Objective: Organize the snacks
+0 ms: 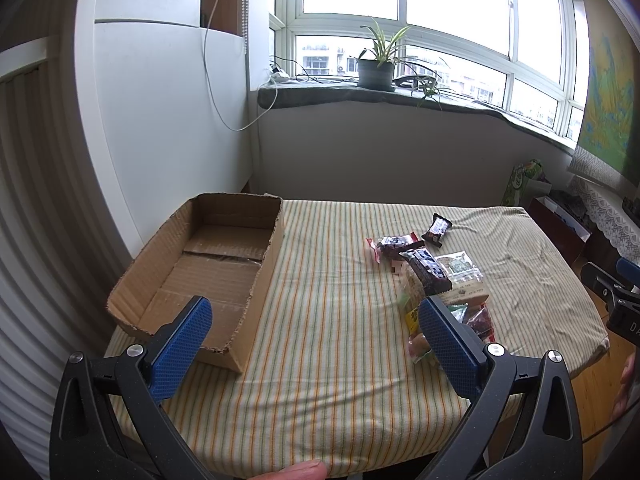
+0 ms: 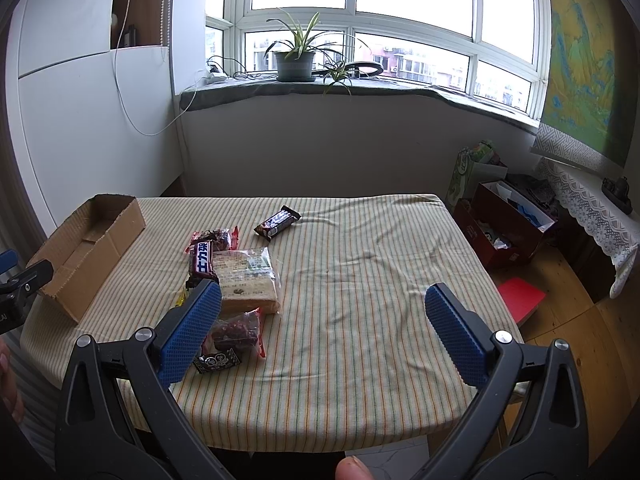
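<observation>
left wrist view: left gripper (image 1: 316,336) spread wide above cardboard box (image 1: 208,264), snacks (image 1: 436,276) beside

Left gripper (image 1: 316,334): black arms, blue textured pads, silver screws.
Right gripper (image 2: 323,326): same build.
Skin: bare fingertip (image 2: 354,469).

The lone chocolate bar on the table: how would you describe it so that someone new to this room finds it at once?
Start at the striped tablecloth, with the cardboard box at its left edge. Right of the box lies a heap of snack packets. The chocolate bar lies just beyond that heap, toward the window: a small dark wrapper with white lettering, the only snack that touches no other.
</observation>
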Action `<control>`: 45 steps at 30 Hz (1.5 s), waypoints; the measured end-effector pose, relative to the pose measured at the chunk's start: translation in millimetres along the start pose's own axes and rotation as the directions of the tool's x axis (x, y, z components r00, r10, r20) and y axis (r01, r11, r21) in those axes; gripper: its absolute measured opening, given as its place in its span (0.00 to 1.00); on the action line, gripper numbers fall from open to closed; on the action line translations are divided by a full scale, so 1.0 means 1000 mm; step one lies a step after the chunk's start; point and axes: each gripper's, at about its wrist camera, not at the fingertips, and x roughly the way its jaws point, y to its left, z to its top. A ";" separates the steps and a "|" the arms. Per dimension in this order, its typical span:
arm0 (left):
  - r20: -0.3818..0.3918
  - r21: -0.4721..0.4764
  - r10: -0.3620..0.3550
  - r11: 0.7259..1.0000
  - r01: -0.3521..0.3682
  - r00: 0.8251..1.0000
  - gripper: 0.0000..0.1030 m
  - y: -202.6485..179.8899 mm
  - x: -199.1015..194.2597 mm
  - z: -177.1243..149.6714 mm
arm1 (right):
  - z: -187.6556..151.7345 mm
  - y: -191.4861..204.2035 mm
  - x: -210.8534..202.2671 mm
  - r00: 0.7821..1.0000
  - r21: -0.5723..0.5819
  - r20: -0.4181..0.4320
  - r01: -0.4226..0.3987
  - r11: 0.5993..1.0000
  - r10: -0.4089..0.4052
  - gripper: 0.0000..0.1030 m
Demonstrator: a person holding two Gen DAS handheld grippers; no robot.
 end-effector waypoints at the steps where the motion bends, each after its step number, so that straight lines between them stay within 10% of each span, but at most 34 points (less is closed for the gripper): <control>1: 0.000 0.000 0.000 1.000 0.000 1.000 1.00 0.000 0.000 0.000 | 0.000 -0.001 0.000 1.000 -0.001 0.000 0.001 1.000 -0.001 1.00; 32: -0.020 0.012 -0.011 1.000 0.011 1.000 1.00 -0.008 0.009 -0.002 | -0.012 -0.005 0.017 0.999 0.008 -0.042 -0.008 1.000 0.008 1.00; 45: -0.242 0.004 -0.124 0.992 0.129 0.962 1.00 -0.033 0.077 -0.080 | -0.092 -0.009 0.083 0.967 0.013 -0.253 -0.021 1.000 0.023 1.00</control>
